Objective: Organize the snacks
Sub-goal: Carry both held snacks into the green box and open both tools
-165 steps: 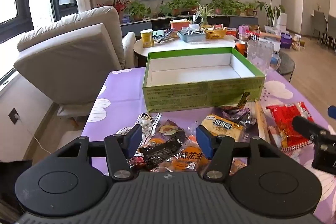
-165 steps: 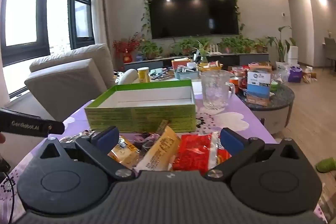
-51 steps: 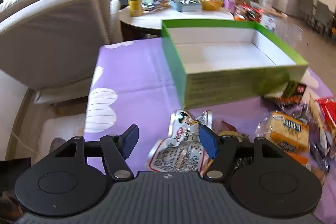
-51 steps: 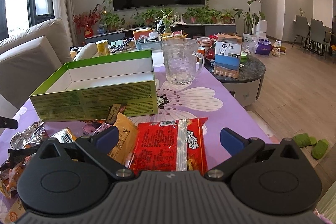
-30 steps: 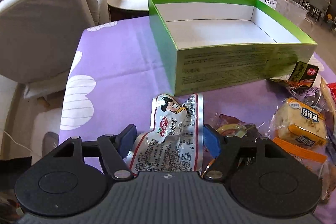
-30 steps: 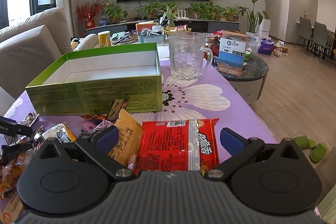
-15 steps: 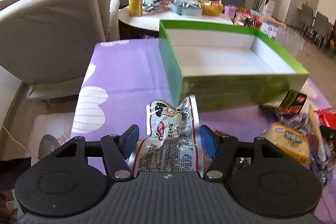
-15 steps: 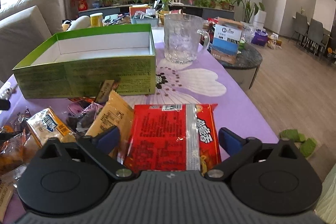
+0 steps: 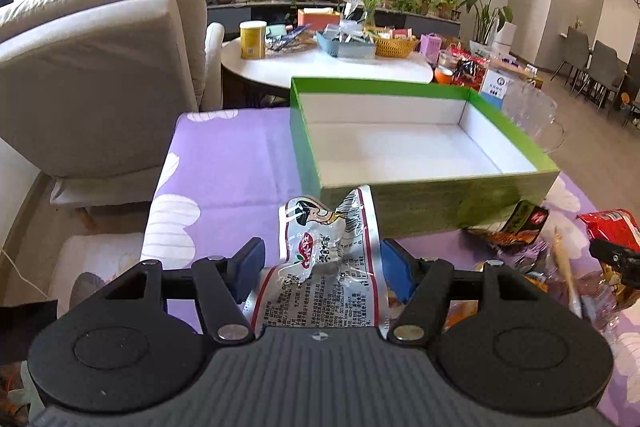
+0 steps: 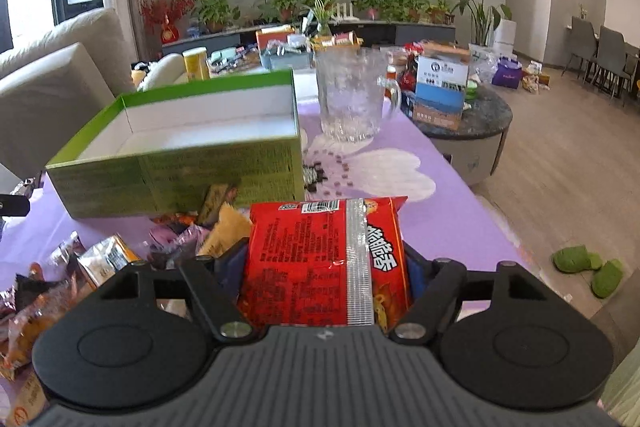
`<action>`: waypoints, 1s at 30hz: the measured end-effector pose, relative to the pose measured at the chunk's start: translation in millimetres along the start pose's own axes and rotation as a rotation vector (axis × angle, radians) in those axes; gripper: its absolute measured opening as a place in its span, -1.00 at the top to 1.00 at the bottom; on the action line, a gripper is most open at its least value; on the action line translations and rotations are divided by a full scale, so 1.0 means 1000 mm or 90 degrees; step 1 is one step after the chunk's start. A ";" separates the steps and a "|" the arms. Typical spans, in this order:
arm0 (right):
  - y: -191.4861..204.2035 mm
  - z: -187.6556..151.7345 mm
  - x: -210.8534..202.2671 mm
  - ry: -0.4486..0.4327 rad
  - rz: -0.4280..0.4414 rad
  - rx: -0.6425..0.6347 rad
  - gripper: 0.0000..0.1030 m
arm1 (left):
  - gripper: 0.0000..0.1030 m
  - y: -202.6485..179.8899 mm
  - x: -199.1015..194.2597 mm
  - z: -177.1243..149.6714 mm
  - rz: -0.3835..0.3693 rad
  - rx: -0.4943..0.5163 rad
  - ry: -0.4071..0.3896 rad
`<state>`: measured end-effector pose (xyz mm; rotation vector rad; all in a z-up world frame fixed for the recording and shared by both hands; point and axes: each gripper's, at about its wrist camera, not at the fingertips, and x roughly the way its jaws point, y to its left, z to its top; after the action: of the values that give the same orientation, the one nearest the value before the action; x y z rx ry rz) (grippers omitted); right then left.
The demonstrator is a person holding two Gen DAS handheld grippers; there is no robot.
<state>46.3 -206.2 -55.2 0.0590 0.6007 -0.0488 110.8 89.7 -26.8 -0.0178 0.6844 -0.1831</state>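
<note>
My left gripper (image 9: 322, 265) is shut on a silver snack packet (image 9: 320, 247) with a cartoon figure, held off the purple tablecloth just in front of the green box (image 9: 420, 193). The box is open, with nothing in its white inside. In the right wrist view my right gripper (image 10: 323, 261) is shut on a red snack packet (image 10: 304, 239), its blue pads pressing both sides. The same green box (image 10: 180, 179) stands ahead and to the left of it. A pile of loose snack packets (image 10: 100, 259) lies on the cloth in front of the box.
A clear glass mug (image 10: 352, 95) stands right of the box. Beyond the table are a white round table (image 9: 320, 63) with jars and baskets, a beige armchair (image 9: 100, 75), and a dark round side table (image 10: 468, 123) with cartons. Green slippers (image 10: 588, 267) lie on the floor.
My left gripper has risen with the silver packet and now looks over the box's front wall. My right gripper's jaws, wide apart before, have closed on the red packet.
</note>
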 end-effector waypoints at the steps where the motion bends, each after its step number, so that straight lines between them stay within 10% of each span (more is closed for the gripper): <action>1: 0.000 0.002 -0.001 -0.006 0.004 0.000 0.08 | -0.17 -0.001 -0.002 0.001 -0.002 0.001 -0.004; 30: 0.043 0.078 0.018 -0.118 0.132 -0.036 0.08 | -0.18 -0.037 0.026 0.072 0.004 0.014 -0.068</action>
<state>107.3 -169.6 0.5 0.0605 0.4079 0.1624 170.1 45.9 15.9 -0.0047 0.5760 -0.1825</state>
